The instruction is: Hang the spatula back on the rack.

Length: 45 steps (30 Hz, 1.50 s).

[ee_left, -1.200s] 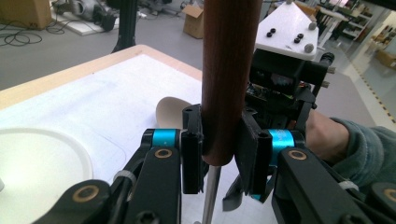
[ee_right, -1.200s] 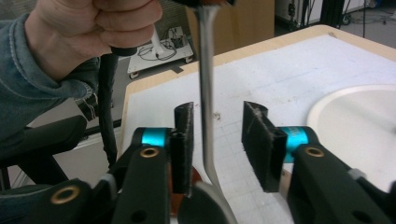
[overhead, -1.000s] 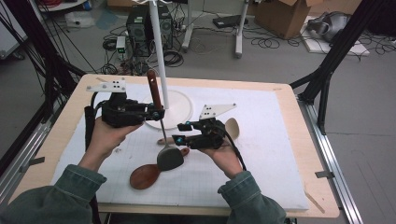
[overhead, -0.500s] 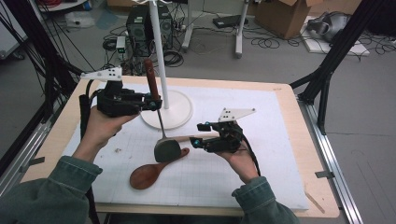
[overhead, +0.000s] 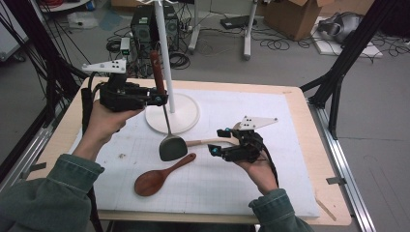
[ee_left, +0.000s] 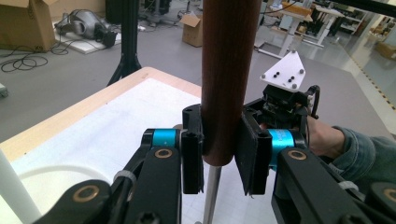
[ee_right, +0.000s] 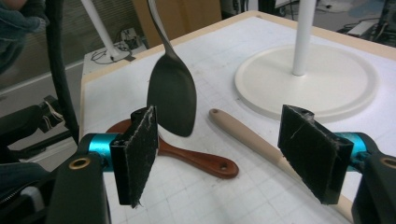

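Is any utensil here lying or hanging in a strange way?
Nothing stands out. The spatula hangs upright from the left gripper; the brown wooden spoon and the pale utensil lie flat on the white mat.

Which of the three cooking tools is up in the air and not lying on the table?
The black spatula with the dark wooden handle: the left gripper holds it upright. The reddish wooden spoon and the pale wooden one lie flat.

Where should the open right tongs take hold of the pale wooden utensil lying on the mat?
Probably mid-handle on the pale wooden utensil, coming straight down from above. It lies flat on the mat, its slim round handle bare there, and the right tongs already stand open astride it, clear of the red-brown spoon.
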{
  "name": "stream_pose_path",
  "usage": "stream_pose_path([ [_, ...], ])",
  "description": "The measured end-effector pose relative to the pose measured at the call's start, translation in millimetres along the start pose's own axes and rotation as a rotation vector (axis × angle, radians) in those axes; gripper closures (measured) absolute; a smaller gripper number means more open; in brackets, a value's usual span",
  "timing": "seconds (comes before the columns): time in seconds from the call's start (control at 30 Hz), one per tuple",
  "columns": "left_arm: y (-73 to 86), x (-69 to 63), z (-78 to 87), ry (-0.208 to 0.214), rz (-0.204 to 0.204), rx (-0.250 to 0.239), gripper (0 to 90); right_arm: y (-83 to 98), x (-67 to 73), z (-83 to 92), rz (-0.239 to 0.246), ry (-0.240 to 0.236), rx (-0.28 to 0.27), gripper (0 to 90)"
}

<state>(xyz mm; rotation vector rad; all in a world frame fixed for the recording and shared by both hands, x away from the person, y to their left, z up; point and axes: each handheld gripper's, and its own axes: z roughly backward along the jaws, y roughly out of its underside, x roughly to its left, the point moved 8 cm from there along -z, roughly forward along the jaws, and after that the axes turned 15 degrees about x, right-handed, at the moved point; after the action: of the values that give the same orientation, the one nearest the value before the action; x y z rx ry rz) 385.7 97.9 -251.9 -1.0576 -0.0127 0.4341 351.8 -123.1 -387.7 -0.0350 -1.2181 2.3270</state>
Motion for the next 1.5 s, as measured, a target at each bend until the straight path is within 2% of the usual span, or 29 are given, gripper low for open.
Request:
stream_pose_path([
  [0.37,-16.7,12.7,4.3,0.004,-0.018,-0.009,73.3,13.1,-9.2,10.5,-0.022,0.035,-0.002,26.3],
  [0.63,-26.9,26.9,1.2,0.005,-0.01,-0.002,73.3,17.4,-13.7,17.1,-0.027,0.055,0.0,25.5],
  [0.93,-46.4,36.1,-0.7,0.005,-0.019,-0.001,73.3,22.2,-19.4,25.2,-0.042,0.074,-0.005,23.2],
  [1.37,-75.0,56.2,5.5,-0.01,-0.002,-0.019,73.3,26.3,-25.2,34.8,-0.049,0.096,-0.026,21.4],
  [1.5,-81.1,63.4,4.9,-0.018,0.004,-0.005,73.3,27.0,-25.9,35.5,-0.046,0.095,-0.025,21.4],
])
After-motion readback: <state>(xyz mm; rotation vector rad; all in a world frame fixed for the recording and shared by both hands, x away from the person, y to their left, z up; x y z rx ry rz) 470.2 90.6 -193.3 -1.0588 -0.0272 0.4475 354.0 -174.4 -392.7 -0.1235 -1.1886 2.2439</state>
